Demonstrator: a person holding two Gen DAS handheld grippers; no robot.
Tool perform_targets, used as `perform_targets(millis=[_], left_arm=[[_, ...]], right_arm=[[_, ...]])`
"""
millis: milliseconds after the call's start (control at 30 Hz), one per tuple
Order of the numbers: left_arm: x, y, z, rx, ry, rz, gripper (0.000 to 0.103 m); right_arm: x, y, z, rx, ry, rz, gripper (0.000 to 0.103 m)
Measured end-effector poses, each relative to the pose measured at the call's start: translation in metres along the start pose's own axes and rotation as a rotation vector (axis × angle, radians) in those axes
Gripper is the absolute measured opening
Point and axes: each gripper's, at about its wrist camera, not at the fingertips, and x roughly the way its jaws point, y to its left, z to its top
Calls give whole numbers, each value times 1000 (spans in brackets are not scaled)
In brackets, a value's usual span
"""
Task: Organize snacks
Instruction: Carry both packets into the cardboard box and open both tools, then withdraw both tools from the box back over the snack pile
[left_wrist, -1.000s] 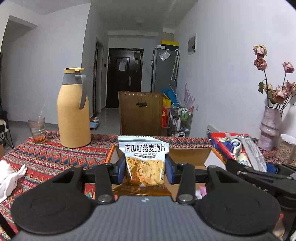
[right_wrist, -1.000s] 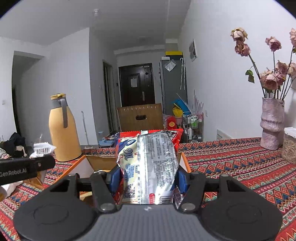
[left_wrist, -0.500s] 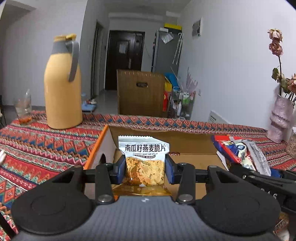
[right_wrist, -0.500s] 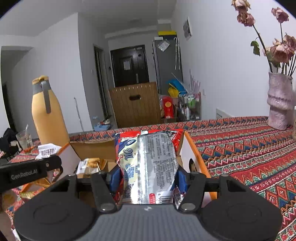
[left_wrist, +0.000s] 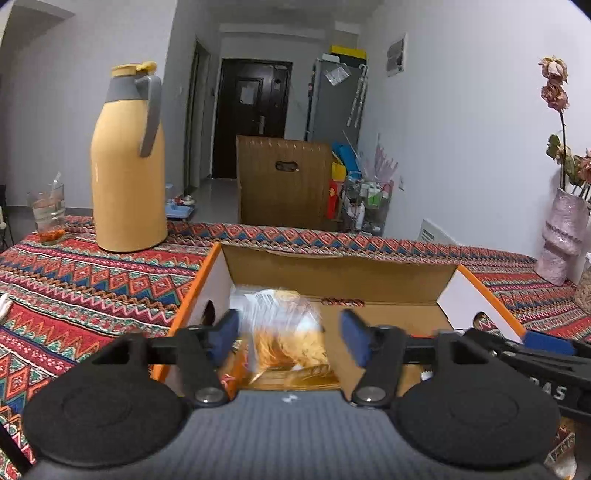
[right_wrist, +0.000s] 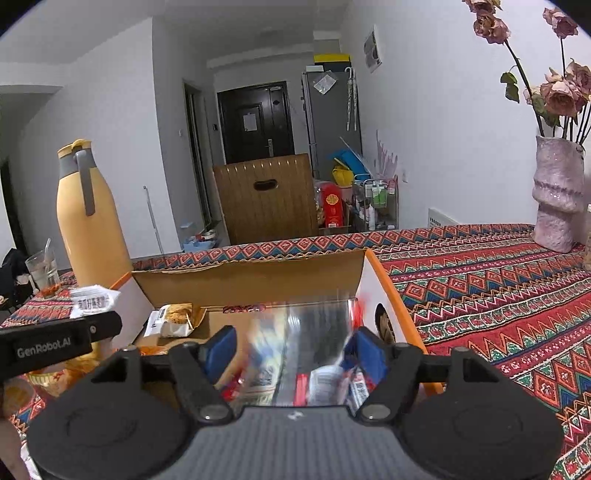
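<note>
Left wrist view: the left claw (left_wrist: 290, 332) hangs over the near left part of an open cardboard box (left_wrist: 332, 271) on the desk (left_wrist: 74, 280), which wears a patterned cloth. The box's orange-edged left wall runs just beside the left pad, and its back flap stands ahead. Past the box the cloth lies bare up to a yellow jug (left_wrist: 127, 177) and a glass (left_wrist: 48, 212) at far left, and a pink vase (left_wrist: 563, 236) at far right. The claw's jaws have just been opening and now stand spread. The orange snack packet (left_wrist: 284, 336), blurred, sits between the pads and below them inside the box; neither pad presses it.

Right wrist view: the right claw (right_wrist: 291, 350) is over the box's right half, the orange-rimmed right wall (right_wrist: 391, 295) just beside its right pad. To the right the desk is open cloth as far as the vase (right_wrist: 557, 199). These jaws have also just been opening and stand apart. The silver snack bag (right_wrist: 314, 339), blurred, lies between the pads and seems loose. A small packet (right_wrist: 173, 319) rests on the box floor further left, near the left claw's arm (right_wrist: 55, 341).
</note>
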Motion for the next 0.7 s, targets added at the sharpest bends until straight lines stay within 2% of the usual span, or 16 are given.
perform_targets(millis=[33, 100, 167, 233, 700], left_arm=[[-1, 0, 0, -1, -8, 3, 76], [-4, 2, 0, -7, -16, 2, 85], [-5, 3, 2, -14, -28, 18, 101], [-8, 4, 2, -18, -38, 25, 103], [-36, 10, 9, -56, -66, 14, 103]], right_arm=[[-1, -1, 0, 5, -3, -1, 88], [-3, -4, -1, 14, -10, -5, 93], [-5, -6, -1, 20, -10, -4, 95], [-6, -7, -1, 24, -12, -7, 103], [-28, -12, 0, 35, -57, -4, 103]])
